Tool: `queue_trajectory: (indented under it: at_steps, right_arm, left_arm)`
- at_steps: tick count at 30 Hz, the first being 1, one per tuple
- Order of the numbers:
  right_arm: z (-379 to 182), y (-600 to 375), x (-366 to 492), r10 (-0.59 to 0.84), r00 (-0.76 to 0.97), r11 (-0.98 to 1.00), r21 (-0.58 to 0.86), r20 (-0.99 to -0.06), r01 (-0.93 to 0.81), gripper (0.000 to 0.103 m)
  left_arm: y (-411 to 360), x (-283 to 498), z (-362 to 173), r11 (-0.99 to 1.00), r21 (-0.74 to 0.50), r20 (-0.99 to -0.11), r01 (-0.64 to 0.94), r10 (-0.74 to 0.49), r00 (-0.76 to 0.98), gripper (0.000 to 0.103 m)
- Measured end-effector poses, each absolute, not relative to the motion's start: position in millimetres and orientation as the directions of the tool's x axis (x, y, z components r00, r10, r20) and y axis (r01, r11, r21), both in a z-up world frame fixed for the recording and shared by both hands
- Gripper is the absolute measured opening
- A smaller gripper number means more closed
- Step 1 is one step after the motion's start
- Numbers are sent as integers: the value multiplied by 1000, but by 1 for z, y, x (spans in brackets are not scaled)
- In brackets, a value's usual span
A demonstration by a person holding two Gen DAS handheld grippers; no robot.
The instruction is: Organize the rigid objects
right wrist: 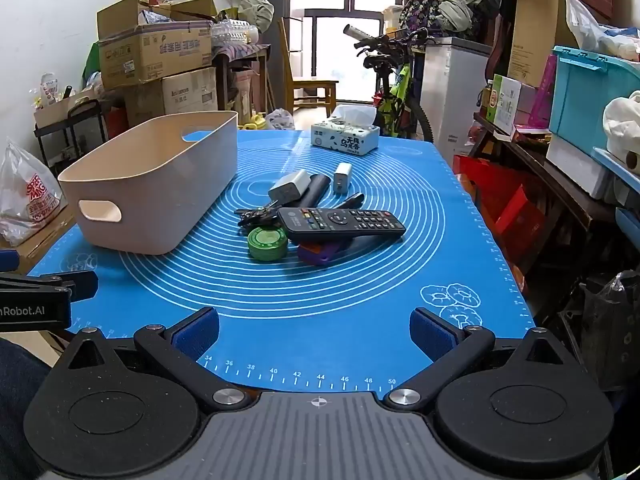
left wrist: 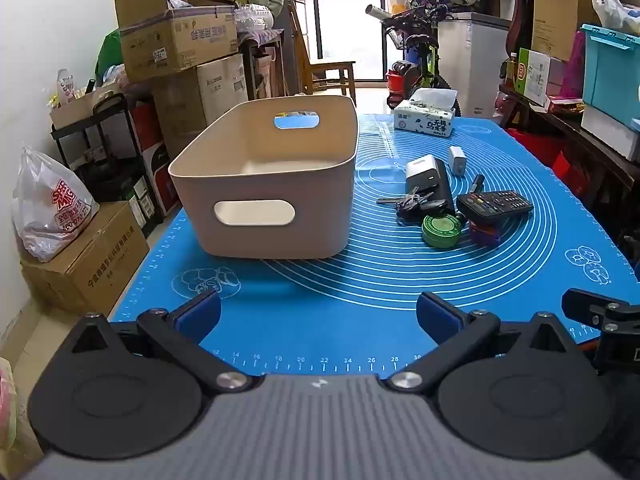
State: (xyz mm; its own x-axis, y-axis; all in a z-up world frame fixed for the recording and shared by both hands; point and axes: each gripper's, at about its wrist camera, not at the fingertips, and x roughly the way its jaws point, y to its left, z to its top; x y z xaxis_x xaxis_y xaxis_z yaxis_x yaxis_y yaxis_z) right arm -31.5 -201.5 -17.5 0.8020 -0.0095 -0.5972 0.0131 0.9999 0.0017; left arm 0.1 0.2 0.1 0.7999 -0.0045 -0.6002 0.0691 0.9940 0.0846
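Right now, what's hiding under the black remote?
The remote rests tilted on a purple block with an orange patch. Beside it lies a green round tin. How far the block extends beneath stays covered.

Empty beige bin (left wrist: 264, 184) upright beside clustered remote (right wrist: 340, 222), green tin (right wrist: 267, 243), perhaps keys (right wrist: 256, 215).

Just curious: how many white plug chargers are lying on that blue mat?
2. The bigger charger leans on the dark cylinder; the smaller charger stands just right of it. More could hide under the pile.
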Motion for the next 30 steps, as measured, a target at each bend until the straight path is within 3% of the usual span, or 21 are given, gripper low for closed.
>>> queue_trajectory:
  at_steps: [30]
  right_arm:
    - [-20,-201,-29,-7,798,1000,8,-603,15,101]
  left_arm:
    - [0,0,0,994,86,-604,65,0,797,103]
